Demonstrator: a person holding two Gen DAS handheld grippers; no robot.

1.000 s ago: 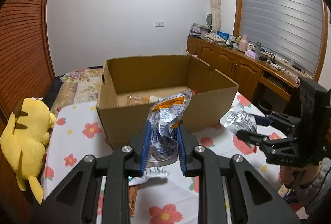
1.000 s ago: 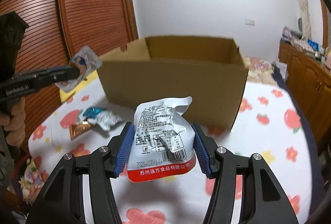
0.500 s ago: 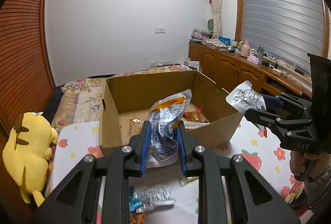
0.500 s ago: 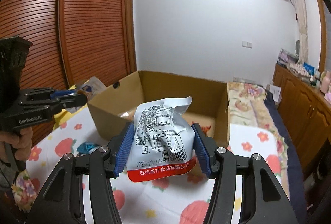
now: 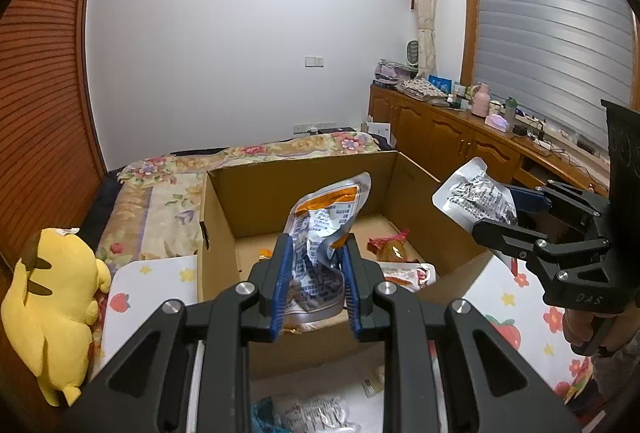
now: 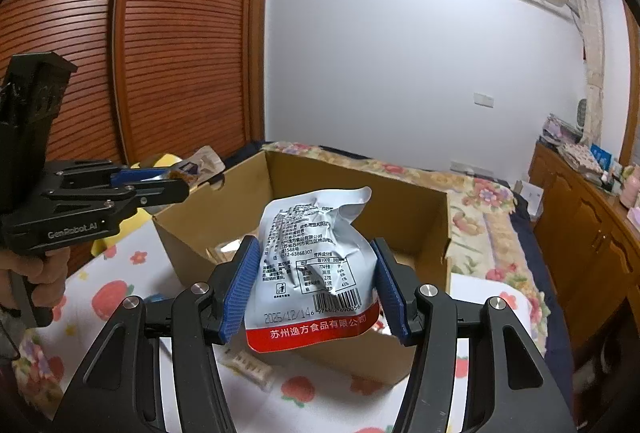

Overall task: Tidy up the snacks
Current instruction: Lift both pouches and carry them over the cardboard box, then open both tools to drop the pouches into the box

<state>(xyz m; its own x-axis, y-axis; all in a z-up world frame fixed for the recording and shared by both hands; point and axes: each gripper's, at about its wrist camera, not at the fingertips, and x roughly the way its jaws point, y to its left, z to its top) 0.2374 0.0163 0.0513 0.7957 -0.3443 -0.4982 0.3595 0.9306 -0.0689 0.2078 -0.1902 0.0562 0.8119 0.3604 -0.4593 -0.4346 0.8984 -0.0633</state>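
My left gripper [image 5: 314, 281] is shut on a crumpled silver and orange snack pouch [image 5: 320, 233], held above the near wall of an open cardboard box [image 5: 218, 233]. My right gripper [image 6: 314, 285] is shut on a silver snack bag with a red bottom band [image 6: 316, 265], held over the box's near corner [image 6: 400, 357]. Each gripper shows in the other's view, the right [image 5: 496, 209] and the left [image 6: 176, 181]. Several snack packets [image 5: 394, 253] lie on the box floor.
The box stands on a white cloth with a strawberry print [image 5: 500, 317]. A loose packet [image 5: 316, 413] lies on the cloth in front of the box. A yellow plush toy [image 5: 52, 305] sits at the left. A bed [image 5: 168, 185] lies behind, wooden cabinets [image 5: 452, 141] at the right.
Both grippers have risen and moved forward with their bags, from in front of the box's wall to above its rim. The box's inside has come into view.
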